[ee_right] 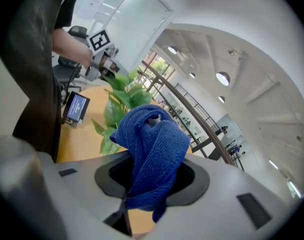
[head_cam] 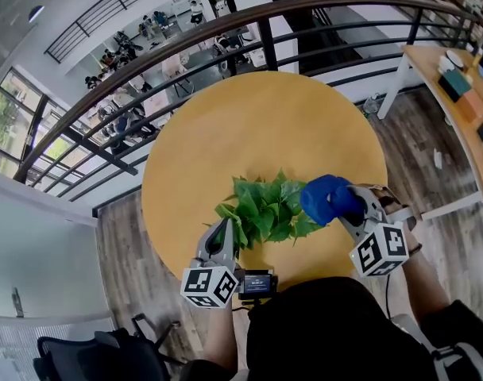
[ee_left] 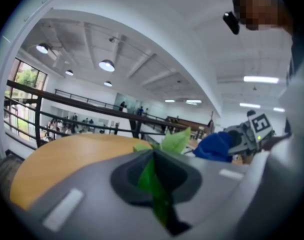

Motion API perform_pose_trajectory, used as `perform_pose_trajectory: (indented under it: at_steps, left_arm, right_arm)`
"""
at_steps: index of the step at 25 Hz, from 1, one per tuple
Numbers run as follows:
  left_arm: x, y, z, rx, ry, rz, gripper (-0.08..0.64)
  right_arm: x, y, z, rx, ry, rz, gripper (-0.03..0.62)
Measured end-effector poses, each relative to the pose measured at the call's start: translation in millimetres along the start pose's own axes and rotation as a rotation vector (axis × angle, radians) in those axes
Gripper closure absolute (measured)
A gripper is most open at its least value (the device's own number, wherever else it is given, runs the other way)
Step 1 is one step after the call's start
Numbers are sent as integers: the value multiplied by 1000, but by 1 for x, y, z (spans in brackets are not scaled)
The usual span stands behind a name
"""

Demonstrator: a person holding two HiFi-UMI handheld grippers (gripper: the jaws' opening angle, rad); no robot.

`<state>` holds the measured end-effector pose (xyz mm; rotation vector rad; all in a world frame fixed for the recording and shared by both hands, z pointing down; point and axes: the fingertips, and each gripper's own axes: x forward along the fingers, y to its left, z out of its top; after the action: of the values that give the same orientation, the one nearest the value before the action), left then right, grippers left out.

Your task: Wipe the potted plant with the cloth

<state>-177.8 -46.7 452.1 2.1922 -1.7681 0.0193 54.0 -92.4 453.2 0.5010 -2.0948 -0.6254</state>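
The leafy green potted plant [head_cam: 265, 209] stands near the front of the round yellow table [head_cam: 257, 125]. My left gripper [head_cam: 222, 230] is at the plant's left side, shut on one of its leaves [ee_left: 151, 181]. My right gripper [head_cam: 345, 206] is at the plant's right edge, shut on a bunched blue cloth [head_cam: 327, 198]. In the right gripper view the cloth [ee_right: 152, 156] hangs out of the jaws, with the plant [ee_right: 119, 101] behind it. The pot is hidden under the leaves.
A small black device with a lit screen [head_cam: 256, 284] lies at the table's near edge. A dark railing [head_cam: 226, 26] curves behind the table. A wooden desk [head_cam: 456, 94] stands at the right and an office chair [head_cam: 98, 355] at the lower left.
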Motion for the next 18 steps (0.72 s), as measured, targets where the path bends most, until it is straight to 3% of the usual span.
perform_pose_trajectory:
  at_steps: [2, 4, 6, 8, 11, 14, 18]
  left_arm:
    - [0, 0, 0, 0, -4, 3, 560]
    - [-2, 1, 0, -1, -2, 7, 560]
    - [-2, 2, 0, 1, 2, 7, 560]
    - [-2, 2, 0, 1, 5, 6, 560]
    - [-3, 4, 0, -3, 1, 10, 560]
    - [-3, 3, 0, -1, -1, 9, 560]
    - [-3, 2, 0, 0, 3, 3, 560]
  right_arm:
    - [0, 20, 19, 32, -71, 31, 428]
    - [9, 52, 14, 20, -49, 110, 428]
    - [19, 73, -18, -32, 68, 142, 428]
    - [21, 72, -62, -70, 219, 112, 428]
    - [13, 51, -106, -26, 349, 45, 428]
    - [8, 29, -109, 43, 325, -14, 428]
    - [17, -8, -65, 91, 172, -100, 428]
